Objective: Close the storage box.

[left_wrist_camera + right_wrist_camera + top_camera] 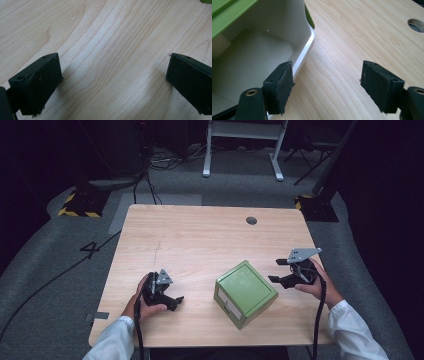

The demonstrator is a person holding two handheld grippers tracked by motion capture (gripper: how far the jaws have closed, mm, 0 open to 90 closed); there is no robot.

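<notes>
In the high view the green box (246, 293) sits near the table's (200, 235) front edge, right of middle, between the left gripper (172, 301) and the right gripper (279, 271), both spread and empty. In the left gripper view the jaws stand wide over bare wood. In the right gripper view one jaw is beside the box's white rim (305, 53), so I judge the grip should close squarely on this wall, slowly.

Pale matt wood-grain table (190, 235); smooth, glossy green plastic box (246, 287).

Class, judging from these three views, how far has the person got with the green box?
Done: nothing visible; the green box sits untouched on the table. In hand: the right gripper is open beside the box, the left gripper open over bare wood. Left: any grasp.
</notes>
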